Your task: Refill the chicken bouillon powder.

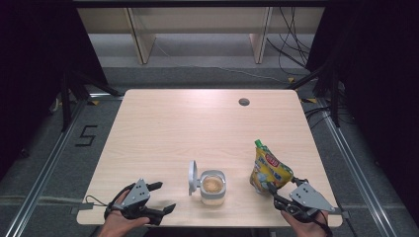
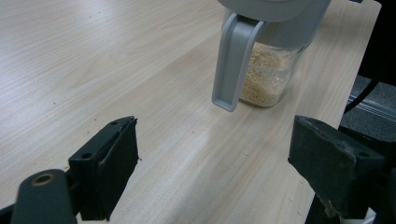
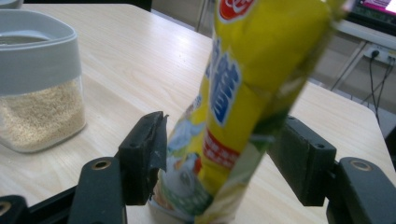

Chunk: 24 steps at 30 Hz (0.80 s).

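My jar (image 1: pixel 213 187), lid flipped up, holds tan grains. Right gripper (image 3: pixel 219 154) stands loose around the upright yellow pouch (image 3: pixel 243 102); left gripper (image 2: pixel 210 154) gapes wide, empty.

One yellow plastic stand-up pouch with a green screw cap (image 1: pixel 269 169), standing between the right jaws. One clear plastic jar with a grey flip lid (image 1: pixel 212 186), holding beige granules, ahead of the left jaws. Two black two-jaw grippers: left gripper (image 1: pixel 164 197), right gripper (image 1: pixel 272 192).

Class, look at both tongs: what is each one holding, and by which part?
Nothing is held. The left tongs are open over bare table. The right tongs stand open around the yellow pouch's lower part, which stands between them.
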Tool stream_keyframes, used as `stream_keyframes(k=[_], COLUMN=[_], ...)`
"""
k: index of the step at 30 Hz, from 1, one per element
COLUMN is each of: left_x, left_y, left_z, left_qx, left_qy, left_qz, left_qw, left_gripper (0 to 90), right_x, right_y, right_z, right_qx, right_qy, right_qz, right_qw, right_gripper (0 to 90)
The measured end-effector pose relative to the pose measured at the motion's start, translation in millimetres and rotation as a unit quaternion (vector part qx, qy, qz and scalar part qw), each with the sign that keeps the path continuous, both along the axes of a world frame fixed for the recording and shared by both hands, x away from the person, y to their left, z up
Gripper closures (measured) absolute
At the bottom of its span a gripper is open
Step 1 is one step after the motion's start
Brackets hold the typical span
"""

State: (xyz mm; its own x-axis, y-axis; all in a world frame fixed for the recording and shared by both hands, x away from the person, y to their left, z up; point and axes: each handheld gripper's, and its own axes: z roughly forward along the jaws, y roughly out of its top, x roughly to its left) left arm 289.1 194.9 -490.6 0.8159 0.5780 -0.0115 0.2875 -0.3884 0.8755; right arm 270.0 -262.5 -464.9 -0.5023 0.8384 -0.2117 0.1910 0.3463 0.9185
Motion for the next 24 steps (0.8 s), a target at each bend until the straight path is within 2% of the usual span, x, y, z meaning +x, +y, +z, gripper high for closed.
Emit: stream_keyframes(k=[2, 3, 4, 5, 6, 7, 8, 9, 10, 11, 12, 13, 14, 15, 16, 17, 18, 19, 20, 21, 24], left_x=[0.3, 0.5, 0.4, 0.5, 0.5, -0.8, -0.3, 0.9, 0.8, 0.8, 0.8, 0.9, 1.1, 1.2, 0.9, 1.3, 1.1, 0.8, 0.7, 0.8, 1.3], left_y=[0.1, 0.2, -0.1, -0.2, -0.3, -1.2, -1.2, -0.8, -1.1, -1.1, -1.0, -1.0, -1.0, -1.0, -2.0, -0.9, -1.2, -1.7, -1.9, -2.0, -1.8], left_z=[-0.2, -0.2, -0.3, -0.4, -0.2, -0.8, -0.8, -0.8, -0.8, -0.7, -0.6, -0.7, -0.7, -0.9, -1.3, -0.7, -0.7, -0.8, -0.9, -1.1, -0.9], left_qx=[-0.003, -0.003, -0.006, -0.007, -0.005, -0.010, -0.007, -0.003, -0.004, -0.003, -0.003, -0.004, -0.004, -0.004, -0.010, -0.001, -0.004, -0.005, -0.006, -0.006, -0.007], left_qy=[0.000, 0.000, 0.003, 0.003, 0.003, 0.010, 0.008, 0.003, 0.004, 0.003, 0.003, 0.003, 0.003, 0.003, 0.005, 0.003, 0.003, 0.004, 0.005, 0.005, 0.003], left_qz=[0.001, 0.001, 0.001, 0.001, 0.001, 0.011, 0.007, 0.000, 0.000, -0.001, -0.001, 0.000, 0.000, 0.000, 0.003, -0.001, -0.001, 0.000, 0.000, 0.000, 0.001], left_qw=[1.0000, 1.0000, 1.0000, 1.0000, 1.0000, 0.9999, 0.9999, 1.0000, 1.0000, 1.0000, 1.0000, 1.0000, 1.0000, 1.0000, 0.9999, 1.0000, 1.0000, 1.0000, 1.0000, 1.0000, 1.0000], left_gripper=[15.2, 15.2, 15.2, 15.2, 15.2, 15.2, 15.2, 15.2, 15.2, 15.1, 15.2, 15.2, 15.2, 15.2, 15.2, 15.2, 15.2, 15.2, 15.2, 15.2, 15.2], right_x=[-1.8, -4.6, -4.9, -7.3, -7.8, -9.5, -11.1, -10.9, -13.6, -14.5, -17.1, -16.4, -16.5, -19.7, -19.7, -21.2, -23.1, -24.7, -24.5, -27.3, -28.4], right_y=[-3.0, -2.0, -3.6, -2.7, -4.2, -3.4, -3.3, -4.4, -3.4, -3.7, -2.4, -4.9, -4.9, -4.1, -5.5, -6.4, -5.8, -5.5, -7.1, -5.1, -6.8], right_z=[0.6, 0.3, 0.8, 0.4, 0.4, -0.1, -0.5, -0.3, -1.2, -1.6, -1.8, -1.9, -2.5, -2.4, -2.7, -2.5, -3.8, -3.9, -4.6, -5.1, -6.8], right_qx=[-0.002, 0.007, -0.003, 0.007, -0.003, 0.001, -0.002, -0.009, 0.002, -0.003, 0.008, 0.003, 0.014, 0.028, 0.025, 0.022, 0.030, 0.034, 0.030, 0.042, 0.032], right_qy=[-0.006, 0.011, -0.001, 0.017, 0.003, 0.009, 0.008, 0.006, 0.024, 0.025, 0.041, 0.030, 0.027, 0.047, 0.046, 0.042, 0.055, 0.057, 0.051, 0.064, 0.071], right_qz=[-0.001, -0.003, -0.006, -0.003, -0.008, -0.011, -0.018, -0.012, -0.021, -0.025, -0.032, -0.031, -0.033, -0.043, -0.037, -0.042, -0.042, -0.045, -0.043, -0.049, -0.036], right_qw=[1.0000, 0.9999, 1.0000, 0.9998, 1.0000, 0.9999, 0.9998, 0.9999, 0.9995, 0.9994, 0.9986, 0.9991, 0.9990, 0.9976, 0.9980, 0.9980, 0.9972, 0.9968, 0.9973, 0.9958, 0.9963], right_gripper=[37.1, 36.8, 36.5, 36.4, 36.4, 36.2, 35.7, 35.3, 34.3, 33.6, 32.6, 30.4, 28.5, 26.5, 25.7, 25.6, 24.6, 23.8, 23.6, 23.4, 23.2])
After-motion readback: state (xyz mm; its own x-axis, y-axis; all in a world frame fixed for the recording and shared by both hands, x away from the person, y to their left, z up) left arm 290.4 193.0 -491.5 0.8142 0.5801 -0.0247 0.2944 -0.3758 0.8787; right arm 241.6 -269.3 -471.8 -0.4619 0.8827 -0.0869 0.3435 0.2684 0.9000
